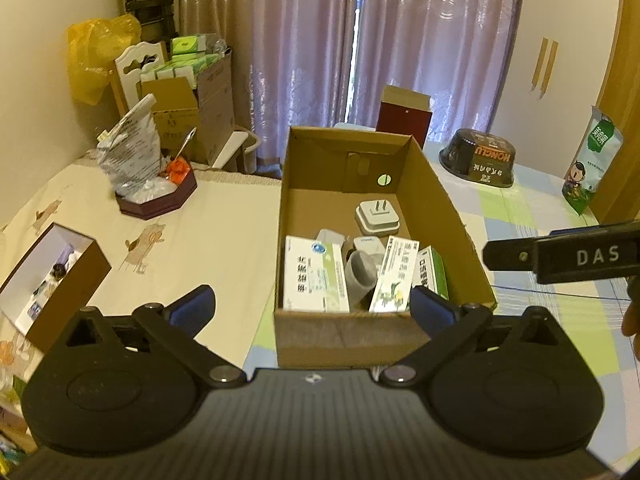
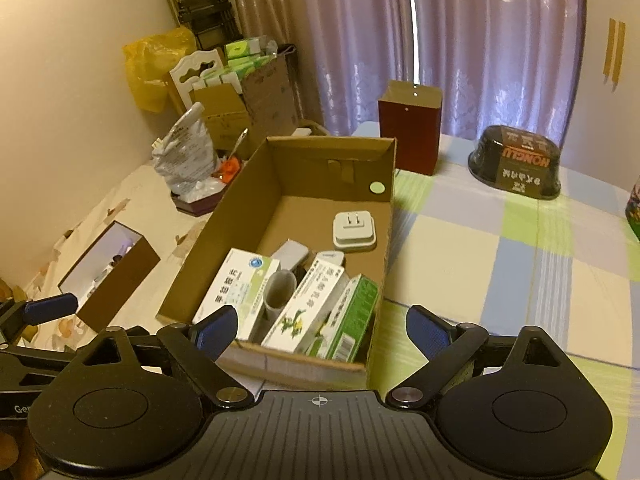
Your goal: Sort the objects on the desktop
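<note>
left hand-held gripper (image 1: 310,306): spread, empty | right hand-held gripper (image 2: 320,330): spread, empty, marked "DAS" | black tub (image 2: 515,162): "HONGLU" inverted

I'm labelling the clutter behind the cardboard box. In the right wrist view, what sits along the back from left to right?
Yellow plastic bag → silvery foil bag → dark red box → upside-down black bowl marked HONGLU.

Light: dim and warm, daylight comes through the curtains (image 1: 360,52) and the bright gap between them.
Distortion: strong fisheye bending, dark corners.
Sharpness: soft, the tablecloth (image 2: 500,248) looks slightly blurred.
</note>
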Demonstrator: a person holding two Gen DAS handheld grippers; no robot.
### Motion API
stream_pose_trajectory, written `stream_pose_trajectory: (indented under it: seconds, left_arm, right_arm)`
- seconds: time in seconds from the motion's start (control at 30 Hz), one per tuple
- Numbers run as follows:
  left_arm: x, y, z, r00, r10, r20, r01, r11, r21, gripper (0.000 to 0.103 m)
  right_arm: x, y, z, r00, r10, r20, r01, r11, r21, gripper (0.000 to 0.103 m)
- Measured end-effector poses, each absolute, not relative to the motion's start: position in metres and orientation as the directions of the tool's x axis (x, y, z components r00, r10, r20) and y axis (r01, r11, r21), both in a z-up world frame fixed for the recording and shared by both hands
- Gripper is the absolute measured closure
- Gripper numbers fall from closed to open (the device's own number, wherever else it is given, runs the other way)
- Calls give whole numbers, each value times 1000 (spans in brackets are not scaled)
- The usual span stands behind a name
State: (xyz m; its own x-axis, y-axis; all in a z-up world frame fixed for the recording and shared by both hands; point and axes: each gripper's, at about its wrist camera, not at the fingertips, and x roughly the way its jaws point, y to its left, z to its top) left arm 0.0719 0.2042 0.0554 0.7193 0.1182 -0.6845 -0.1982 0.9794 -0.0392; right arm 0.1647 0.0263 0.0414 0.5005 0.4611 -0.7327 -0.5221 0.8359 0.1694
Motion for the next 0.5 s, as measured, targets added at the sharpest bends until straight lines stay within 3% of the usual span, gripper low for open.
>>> stream_pose_trajectory:
  seconds: [0.5]
  left_arm:
    - [16,195,69,724,155,-672,-237,971,-31,1]
  right_arm:
    - [102,4,45,480,455,-750,-534,830,162,9]
